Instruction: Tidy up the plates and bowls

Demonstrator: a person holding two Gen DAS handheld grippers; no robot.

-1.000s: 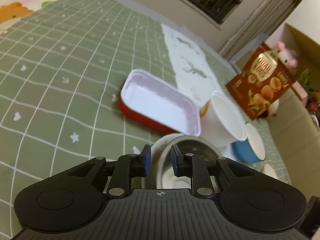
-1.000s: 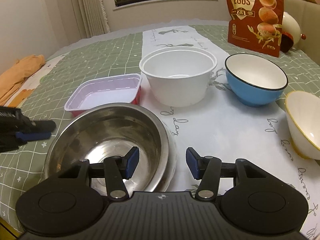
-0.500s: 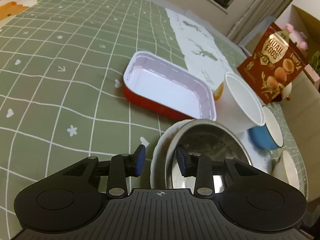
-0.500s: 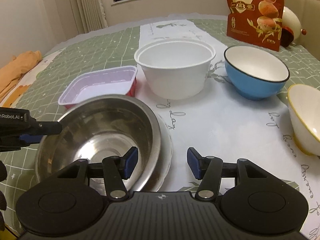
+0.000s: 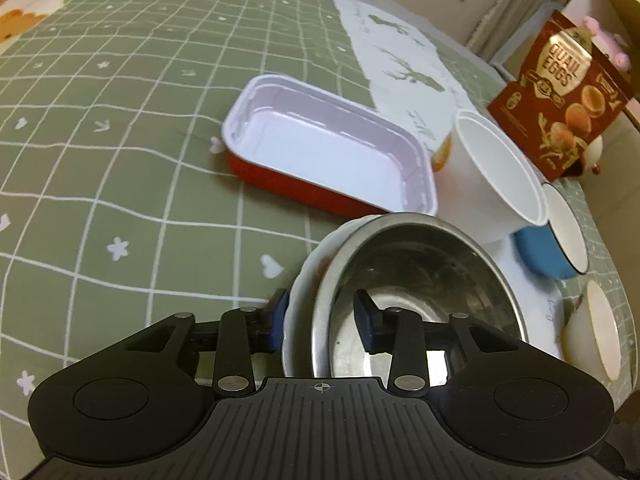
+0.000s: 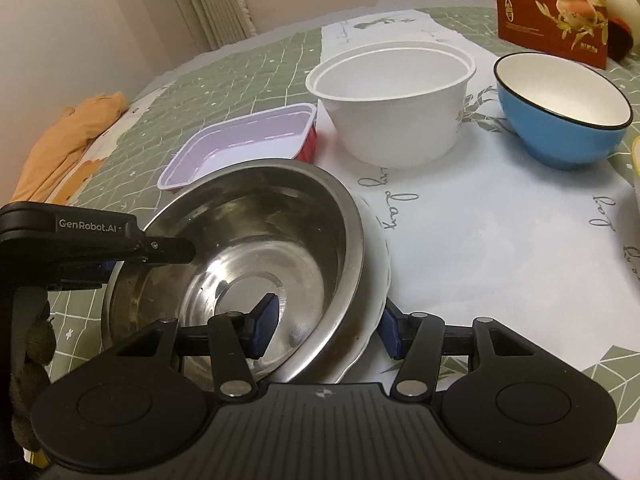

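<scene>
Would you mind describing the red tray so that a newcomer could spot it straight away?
Start at the white paper runner that crosses the green checked tablecloth. Just off its edge, on the green cloth, beside the big white plastic bowl and behind the steel bowl, lies the red tray. It is the only rectangular dish there, red outside and pale inside; its neighbours are all round.

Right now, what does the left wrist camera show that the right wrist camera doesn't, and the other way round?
Only the left wrist view shows the cream bowl nearly whole and the pink toy.

Only the right wrist view shows the orange cloth and the left hand-held gripper from outside, at the steel bowl's rim.

Both show the steel bowl sitting in the white plate, the red tray, white tub, blue bowl and quail egg bag.
</scene>
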